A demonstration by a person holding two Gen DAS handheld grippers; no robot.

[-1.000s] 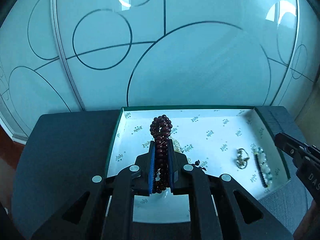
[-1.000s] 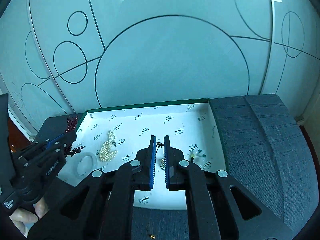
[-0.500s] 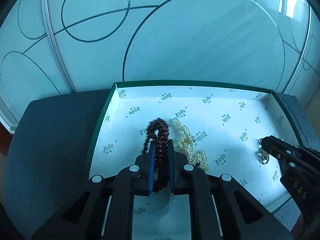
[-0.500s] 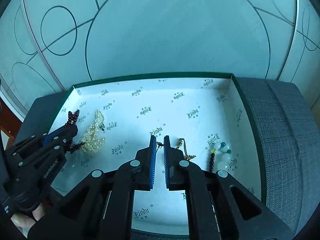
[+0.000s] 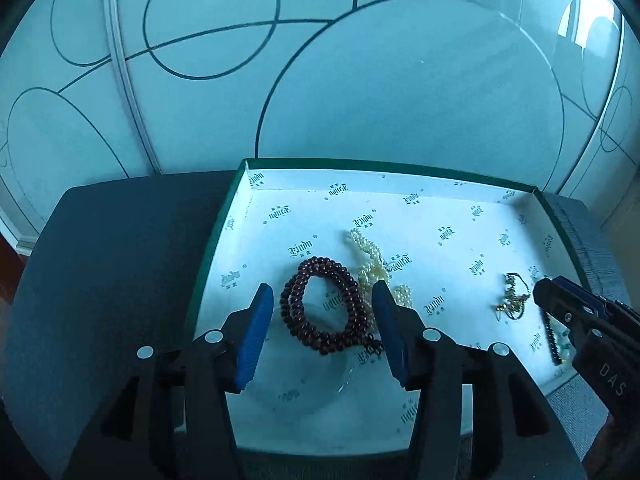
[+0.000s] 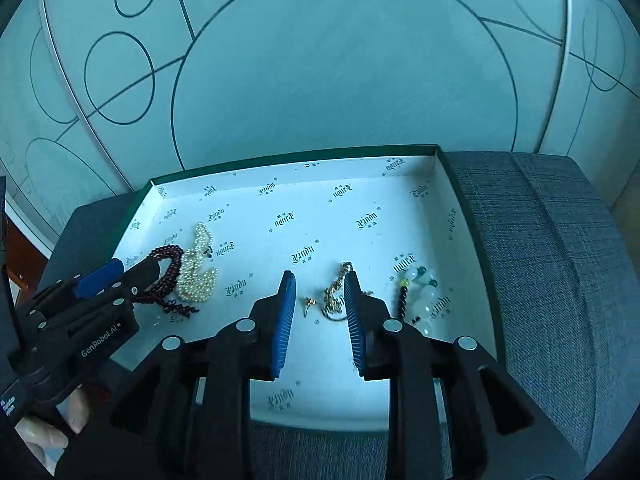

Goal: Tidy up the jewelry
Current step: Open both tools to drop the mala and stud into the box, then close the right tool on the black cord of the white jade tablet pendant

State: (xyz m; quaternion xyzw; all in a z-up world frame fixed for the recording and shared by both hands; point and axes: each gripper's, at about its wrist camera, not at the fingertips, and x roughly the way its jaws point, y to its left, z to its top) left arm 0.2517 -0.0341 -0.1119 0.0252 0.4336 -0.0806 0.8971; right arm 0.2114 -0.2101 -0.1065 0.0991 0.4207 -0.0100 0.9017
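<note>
A green-rimmed box [image 5: 224,232] lined with white printed paper [image 6: 320,220] holds the jewelry. My left gripper [image 5: 324,304] is open, its fingers on either side of a dark red bead bracelet [image 5: 344,280] lying flat on the paper. A pearl necklace [image 5: 372,264] lies just right of it. My right gripper [image 6: 320,292] is open over a gold chain [image 6: 334,292] and a small gold earring [image 6: 309,304]. A bracelet of white, green and dark beads [image 6: 420,296] lies to its right. The red bracelet [image 6: 166,268] and pearls [image 6: 196,272] show in the right wrist view too.
The box sits on a dark grey cushioned seat [image 6: 540,260]. A clear bangle [image 5: 320,384] lies on the paper below the red bracelet. A frosted glass wall with circle lines [image 5: 400,100] stands behind. The right gripper shows at the right edge of the left wrist view [image 5: 560,300].
My left gripper opened and let go of the red bead bracelet, which now lies flat in the box. My right gripper opened too, leaving the gold earring on the paper.
</note>
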